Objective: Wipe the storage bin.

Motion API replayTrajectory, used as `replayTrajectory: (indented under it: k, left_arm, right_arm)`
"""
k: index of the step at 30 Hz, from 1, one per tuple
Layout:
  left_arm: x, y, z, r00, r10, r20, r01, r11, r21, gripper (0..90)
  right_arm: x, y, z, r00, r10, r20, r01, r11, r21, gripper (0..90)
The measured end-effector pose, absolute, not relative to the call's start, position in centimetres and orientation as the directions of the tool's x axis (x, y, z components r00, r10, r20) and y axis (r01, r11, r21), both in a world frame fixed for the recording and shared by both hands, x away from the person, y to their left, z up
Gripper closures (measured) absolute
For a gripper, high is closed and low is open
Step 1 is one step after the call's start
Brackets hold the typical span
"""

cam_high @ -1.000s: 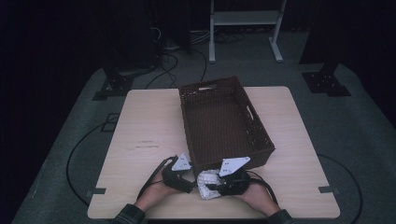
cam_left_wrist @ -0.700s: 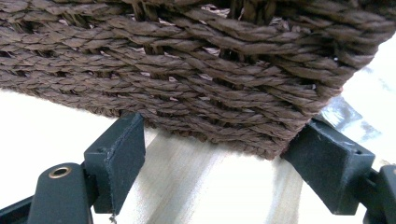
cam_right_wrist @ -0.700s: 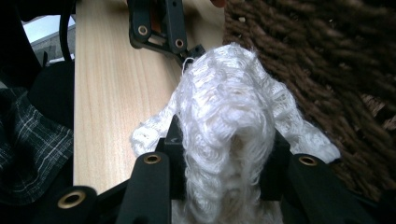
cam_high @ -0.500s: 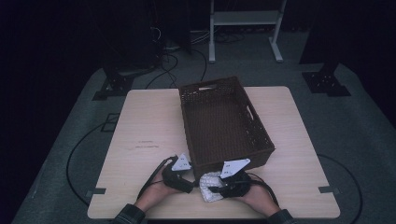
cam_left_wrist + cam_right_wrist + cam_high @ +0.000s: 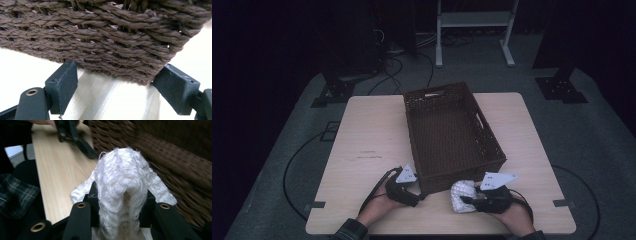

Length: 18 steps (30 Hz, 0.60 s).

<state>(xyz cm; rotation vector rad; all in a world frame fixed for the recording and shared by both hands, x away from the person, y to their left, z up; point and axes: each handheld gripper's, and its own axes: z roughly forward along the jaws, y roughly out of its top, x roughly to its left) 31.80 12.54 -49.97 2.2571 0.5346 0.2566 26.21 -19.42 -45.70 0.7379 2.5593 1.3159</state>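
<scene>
Brown wicker basket (image 5: 452,132) mid-frame on wooden table (image 5: 362,135). Lower left: left gripper (image 5: 416,196) spread, jaws flanking basket's near corner. Lower right: right gripper (image 5: 467,201) pinching white fluffy cloth (image 5: 462,194), just below basket's near wall.

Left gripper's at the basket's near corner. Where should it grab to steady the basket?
Grip the basket by its near-left corner rim, from the person's side. The left gripper has open jaws straddling that corner, probably narrow enough to pinch.
</scene>
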Motion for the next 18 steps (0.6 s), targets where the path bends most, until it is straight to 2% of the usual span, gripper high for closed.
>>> replayTrajectory:
  k: [11, 18]
  left_arm:
    - [31.7, 13.0, -49.8, 0.896, 0.445, 0.009, 0.296, -0.611, 0.734, 21.8]
    - [30.9, 15.0, -48.3, 0.905, 0.426, -0.02, 0.293, -0.586, 0.756, 34.0]
  right_arm:
    - [25.4, -22.6, -46.0, -0.806, 0.589, 0.066, 0.401, 0.46, 0.792, 63.4]
    - [25.1, -23.3, -46.1, -0.795, 0.603, 0.067, 0.408, 0.45, 0.794, 63.4]
